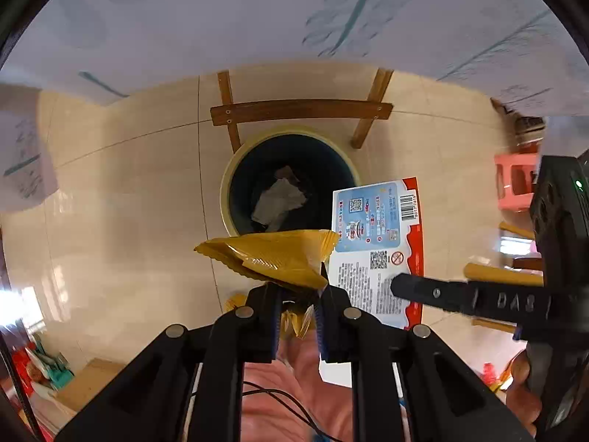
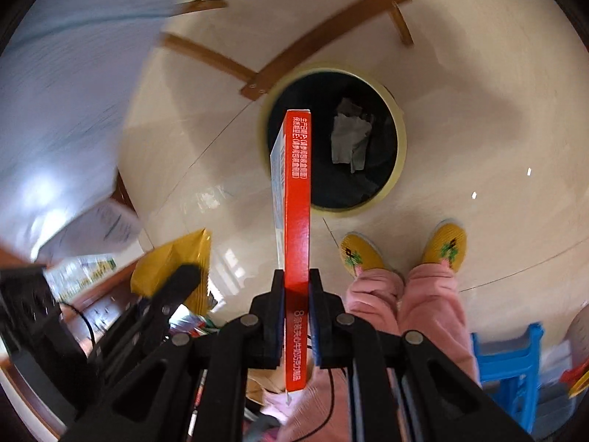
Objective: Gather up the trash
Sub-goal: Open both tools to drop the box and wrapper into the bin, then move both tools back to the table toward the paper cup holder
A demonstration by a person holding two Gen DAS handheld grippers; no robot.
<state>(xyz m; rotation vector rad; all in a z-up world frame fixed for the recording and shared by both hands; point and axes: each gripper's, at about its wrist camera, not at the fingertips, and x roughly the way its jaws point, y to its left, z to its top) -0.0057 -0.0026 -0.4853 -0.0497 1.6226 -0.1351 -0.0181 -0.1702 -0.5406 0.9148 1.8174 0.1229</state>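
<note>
My left gripper [image 1: 299, 294] is shut on a crumpled gold foil wrapper [image 1: 272, 256] and holds it in the air just short of the round bin [image 1: 226, 184] on the floor below. The bin has a pale rim, a dark liner and crumpled grey paper [image 1: 278, 202] inside. My right gripper [image 2: 297, 287] is shut on a flat red and white carton [image 2: 297, 191], held edge-on, its far end over the bin's [image 2: 401, 147] near left rim. The carton [image 1: 375, 243] and a right gripper finger [image 1: 434, 293] show right of the wrapper. The wrapper [image 2: 176, 258] and left gripper show at lower left.
A wooden chair frame [image 1: 300, 110] stands just beyond the bin. A white patterned cloth [image 1: 257, 18] hangs behind. My legs in pink trousers [image 2: 405, 302] and yellow slippers stand near the bin. A pink stool [image 1: 515, 180] is at right, a blue stool [image 2: 508, 361] near my feet.
</note>
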